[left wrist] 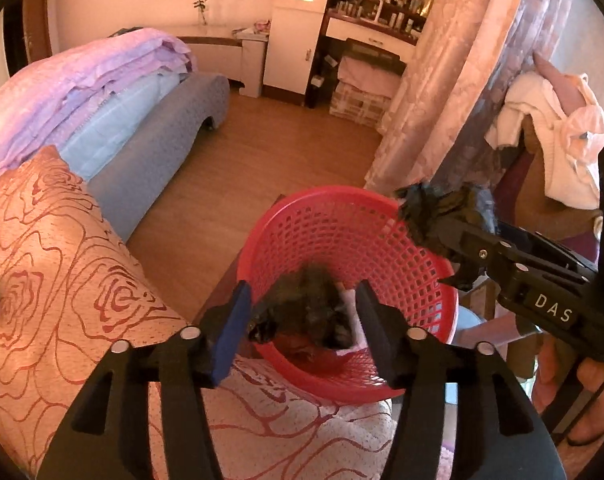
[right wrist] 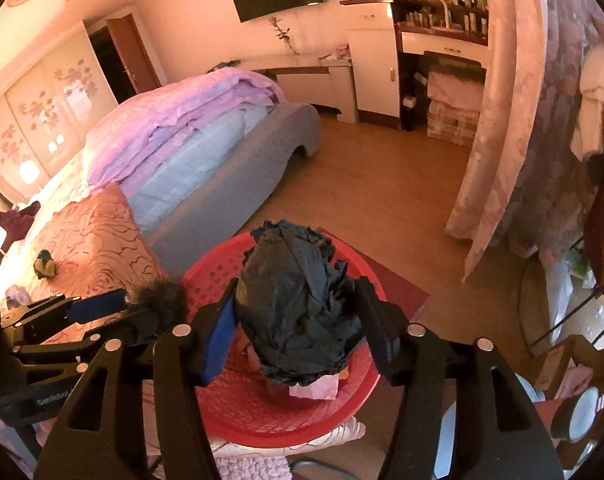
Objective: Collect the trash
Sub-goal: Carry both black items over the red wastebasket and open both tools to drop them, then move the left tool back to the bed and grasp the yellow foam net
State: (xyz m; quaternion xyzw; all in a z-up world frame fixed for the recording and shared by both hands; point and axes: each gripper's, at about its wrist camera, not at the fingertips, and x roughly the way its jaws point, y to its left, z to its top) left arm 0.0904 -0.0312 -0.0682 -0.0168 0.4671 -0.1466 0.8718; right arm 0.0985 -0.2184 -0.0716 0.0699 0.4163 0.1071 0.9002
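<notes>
Your left tongs (left wrist: 302, 320) open over red basket (left wrist: 382, 240), dark fuzzy wad (left wrist: 302, 304) between, untouched; right tongs (right wrist: 297, 312) clamp black crumpled bag (right wrist: 297, 300).

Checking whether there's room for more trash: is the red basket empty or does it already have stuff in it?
Not empty. The red basket holds pink paper scraps near its bottom, and most of the mesh wall stays bare.

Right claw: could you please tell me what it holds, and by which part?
A crumpled black bag sits between the right claw's fingers, at its middle; a firm pinch cannot be confirmed.
</notes>
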